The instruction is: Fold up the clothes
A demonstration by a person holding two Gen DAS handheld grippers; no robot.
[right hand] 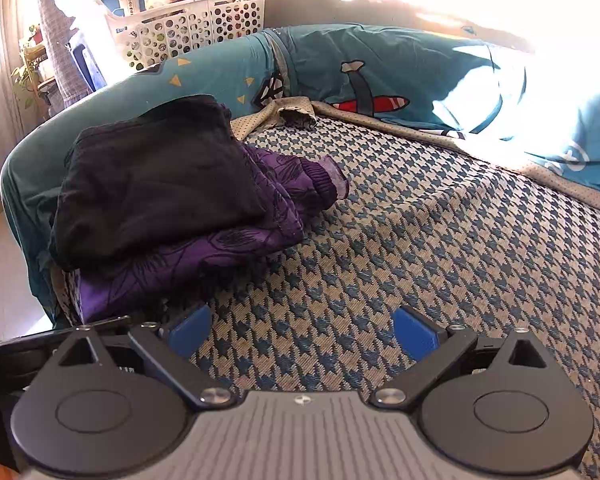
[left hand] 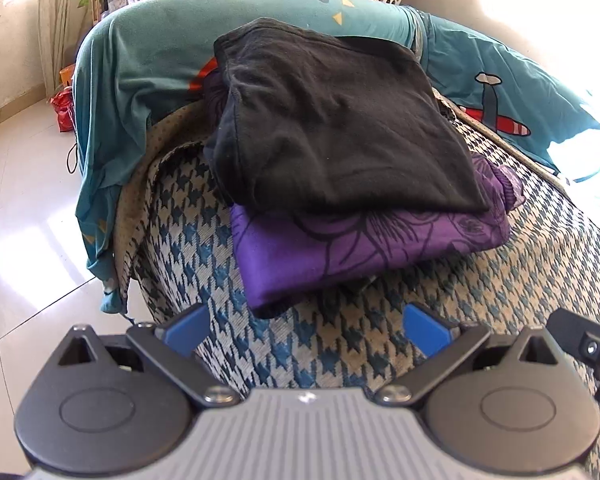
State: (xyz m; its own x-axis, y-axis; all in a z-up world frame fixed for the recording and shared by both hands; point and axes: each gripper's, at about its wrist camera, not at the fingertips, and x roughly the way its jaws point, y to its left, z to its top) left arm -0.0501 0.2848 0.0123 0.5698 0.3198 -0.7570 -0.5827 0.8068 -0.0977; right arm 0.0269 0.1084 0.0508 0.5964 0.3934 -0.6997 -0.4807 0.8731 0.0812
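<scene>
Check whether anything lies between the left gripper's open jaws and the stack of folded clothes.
Nothing visible does. Only bare houndstooth cover separates the left gripper from the purple garment, which has the black garment folded on top. The right gripper is open, off to the side.

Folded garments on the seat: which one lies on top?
The black garment; it rests on the purple floral-print garment, whose edges stick out beneath it.
</scene>
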